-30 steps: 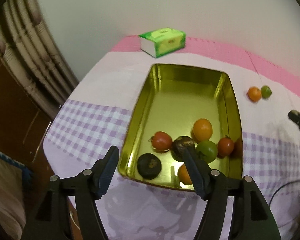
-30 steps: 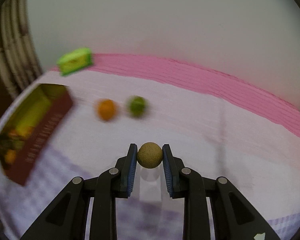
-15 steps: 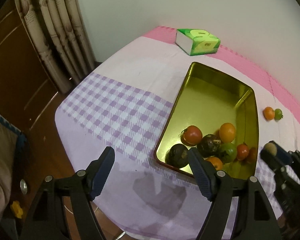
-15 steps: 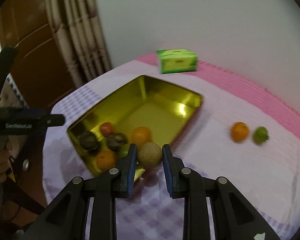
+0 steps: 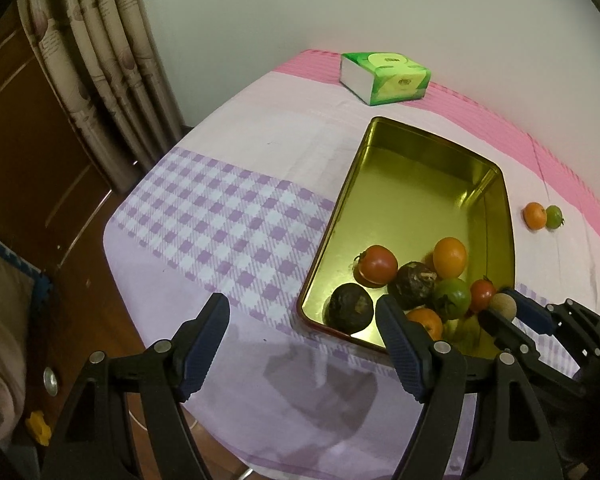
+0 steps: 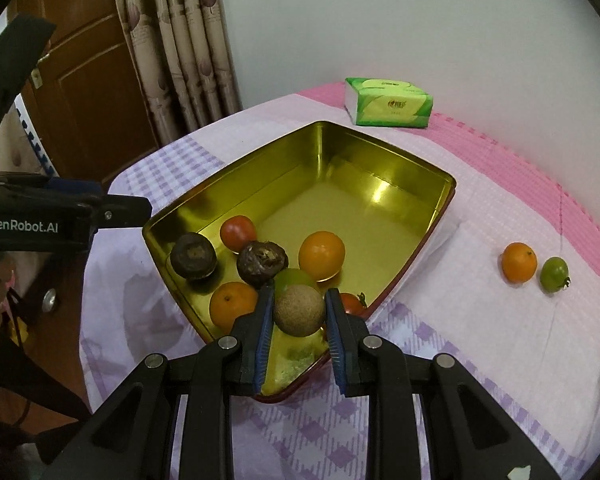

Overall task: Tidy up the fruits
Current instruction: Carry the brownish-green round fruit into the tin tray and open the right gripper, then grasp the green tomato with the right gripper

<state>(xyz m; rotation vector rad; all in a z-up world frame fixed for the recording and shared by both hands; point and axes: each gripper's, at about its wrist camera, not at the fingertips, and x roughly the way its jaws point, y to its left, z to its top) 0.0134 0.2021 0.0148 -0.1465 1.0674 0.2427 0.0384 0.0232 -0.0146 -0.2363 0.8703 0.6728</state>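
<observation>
The right gripper [image 6: 300, 314] is clamped on a small round tan-brown fruit with a rough, corky skin [image 6: 300, 310], pinched across its middle by the blue ribbed pads, and it hangs over the near corner of the gold-coloured rectangular metal tin [image 6: 446, 190] that sits on the pink and purple-checked tablecloth [image 6: 480, 340]. Inside the tin, bunched at that near end, lie two oranges [image 6: 322, 255], a red tomato [image 6: 238, 233], two dark wrinkled brown fruits [image 6: 262, 262], a green fruit and a smaller red tomato, both partly hidden behind the gripper. Well apart on the cloth, an orange fruit [image 6: 519, 262] and a small green tomato [image 6: 554, 274] sit touching each other, not yet gathered. The left gripper [image 5: 302, 332] hovers by the tin's near left corner; its jaws have just been opening and stand wide apart with nothing between them. A green tissue pack [image 6: 388, 102] lies beyond the tin. The held fruit looks light and firm, its rough skin giving the pads good purchase, so I judge a hold across the widest part is secure without much squeeze. Being round, it may roll once let go, so it wants setting low among the others. The tomatoes look soft-skinned and should be taken gently at the sides.
</observation>
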